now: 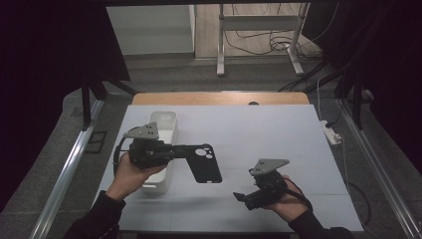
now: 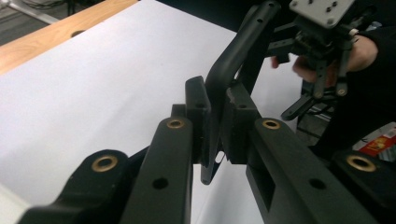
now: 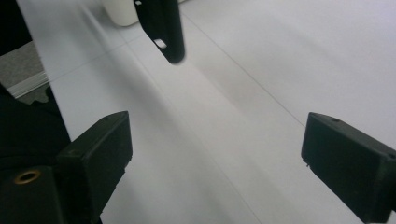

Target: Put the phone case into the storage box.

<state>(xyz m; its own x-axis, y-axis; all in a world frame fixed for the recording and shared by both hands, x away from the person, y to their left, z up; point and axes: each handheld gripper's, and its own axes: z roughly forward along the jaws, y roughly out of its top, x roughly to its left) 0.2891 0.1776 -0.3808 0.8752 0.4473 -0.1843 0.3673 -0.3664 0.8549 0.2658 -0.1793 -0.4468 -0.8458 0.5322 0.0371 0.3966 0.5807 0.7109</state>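
Note:
A black phone case (image 1: pixel 205 163) with round camera cut-outs hangs above the white table cover, held by one end in my left gripper (image 1: pixel 180 150). In the left gripper view the pads (image 2: pixel 236 122) press on both sides of the case's edge (image 2: pixel 232 58). My right gripper (image 1: pixel 242 197) hovers low at the front right, apart from the case, its jaws spread wide with nothing between them. In the right gripper view the two pads (image 3: pixel 103 148) stand far apart over the bare cover, and a corner of the case (image 3: pixel 164 29) hangs at the top.
A white rectangular bin (image 1: pixel 161 124) stands on the left part of the table, under my left hand. A wooden table edge (image 1: pixel 219 98) runs along the back. A power strip (image 1: pixel 332 133) lies off the right side. Metal stand legs (image 1: pixel 221 59) rise behind the table.

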